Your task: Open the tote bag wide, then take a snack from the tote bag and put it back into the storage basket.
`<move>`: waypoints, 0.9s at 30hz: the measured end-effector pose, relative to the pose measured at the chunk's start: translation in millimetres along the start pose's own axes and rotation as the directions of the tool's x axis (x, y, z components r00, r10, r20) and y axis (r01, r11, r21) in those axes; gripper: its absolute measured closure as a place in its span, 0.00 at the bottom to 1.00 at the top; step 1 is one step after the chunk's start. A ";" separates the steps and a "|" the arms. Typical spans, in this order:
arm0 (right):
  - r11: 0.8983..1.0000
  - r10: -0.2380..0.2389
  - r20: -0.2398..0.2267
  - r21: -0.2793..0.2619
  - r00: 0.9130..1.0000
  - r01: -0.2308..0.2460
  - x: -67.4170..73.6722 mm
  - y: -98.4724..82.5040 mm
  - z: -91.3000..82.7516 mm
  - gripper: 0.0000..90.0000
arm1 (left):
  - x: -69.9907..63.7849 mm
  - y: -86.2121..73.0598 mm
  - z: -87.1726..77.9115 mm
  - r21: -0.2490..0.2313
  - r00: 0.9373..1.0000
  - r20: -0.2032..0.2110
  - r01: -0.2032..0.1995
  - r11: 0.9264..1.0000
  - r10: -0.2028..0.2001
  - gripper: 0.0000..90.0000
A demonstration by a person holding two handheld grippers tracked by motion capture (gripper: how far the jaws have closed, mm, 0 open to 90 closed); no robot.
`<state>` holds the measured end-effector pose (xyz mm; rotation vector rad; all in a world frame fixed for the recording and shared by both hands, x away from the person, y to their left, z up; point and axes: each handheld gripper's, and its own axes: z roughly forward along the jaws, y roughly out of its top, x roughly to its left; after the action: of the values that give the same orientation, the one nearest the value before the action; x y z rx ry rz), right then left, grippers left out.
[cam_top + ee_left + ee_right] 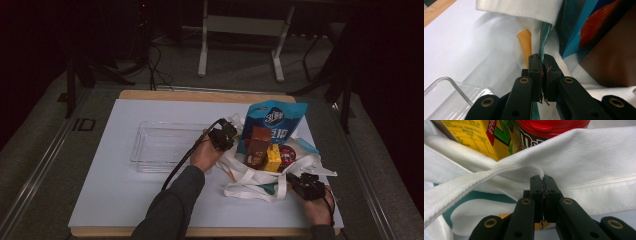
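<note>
**Desk:** What is going on at the table?

**Photographer:** A person works a white tote bag [260, 182] with two hand-held grippers. The left gripper [223, 136] is pinched tight on the bag's fabric at its left edge; in the left gripper view its jaws meet on a thin teal-trimmed fold [543, 50]. The right gripper [303, 185] is clamped on the bag's near right hem, its jaws closed over white cloth [543, 178].

**Desk:** Why hold it at both sides?

**Photographer:** It looks like a way to spread the mouth or steady the bag. The bag lies slumped on the white mat [125, 185], right of centre, with groceries spilling from it: a blue pouch [276, 117], a brown box [258, 146], a yellow carton [272, 159] and a red-lidded jar [287, 156].

**Desk:** Any room to work?

**Photographer:** Plenty to the left. A clear plastic bin [162, 145] sits just left of the left gripper, and the near left of the mat is bare. On the right it is tighter: the right gripper sits near the mat's right and near edges, and the loose straps [305, 162] could snag.
</note>
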<state>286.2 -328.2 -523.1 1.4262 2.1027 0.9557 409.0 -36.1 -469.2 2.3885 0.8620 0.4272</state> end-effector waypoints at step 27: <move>1.000 0.008 0.002 -0.022 1.000 -0.008 0.3 -2.9 0.3 0.97 | 2.0 -12.6 -61.5 -0.247 0.989 0.144 0.014 0.969 0.023 0.69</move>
<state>284.5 -328.5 -525.4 1.4254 2.0803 0.9776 375.9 -2.4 -427.7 2.1612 0.6939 0.3352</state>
